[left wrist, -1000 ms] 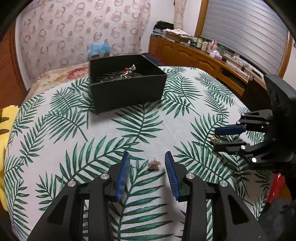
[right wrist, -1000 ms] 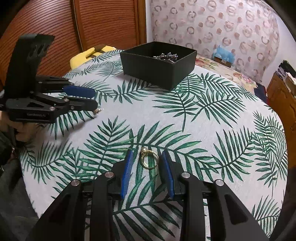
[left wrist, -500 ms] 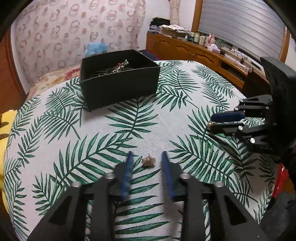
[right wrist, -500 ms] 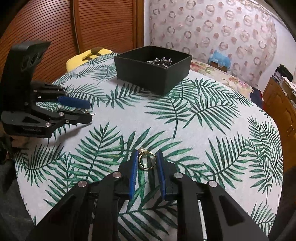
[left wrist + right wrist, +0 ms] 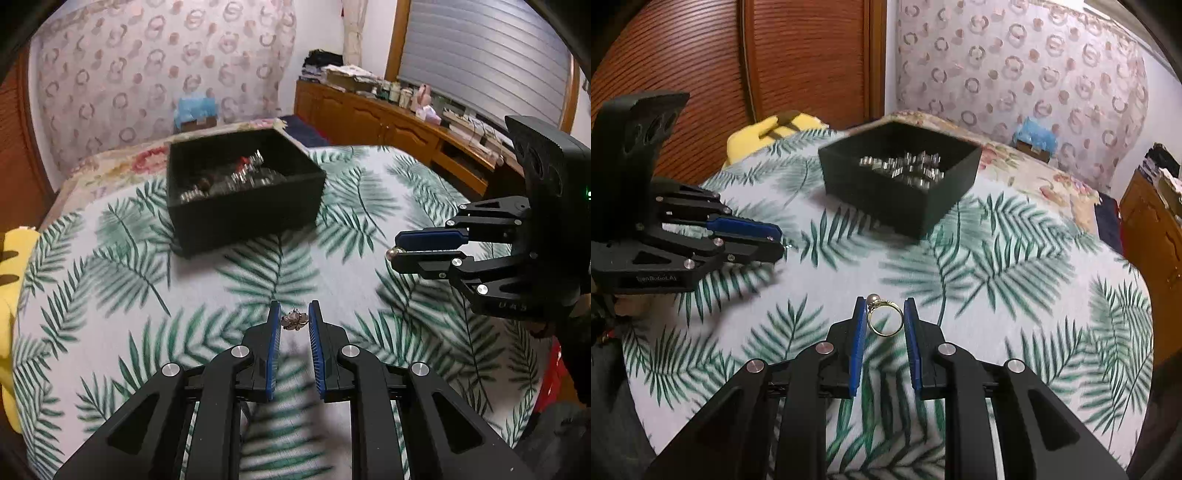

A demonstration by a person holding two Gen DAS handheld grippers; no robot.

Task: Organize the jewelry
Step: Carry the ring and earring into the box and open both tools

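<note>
While the left gripper [image 5: 294, 320] has just been closing, its blue pads now pinch a small flower-shaped earring [image 5: 294, 319] at their tips, above the palm-leaf cloth [image 5: 110, 332]. Item two: the right gripper [image 5: 885, 318], nearly closed, clamps a gold ring with a pearl [image 5: 883, 318] upright between its pads, near the cloth's right side. Item three: a black box [image 5: 243, 210] of silver jewelry [image 5: 905, 166] stands at the far side, well apart from both grippers.
</note>
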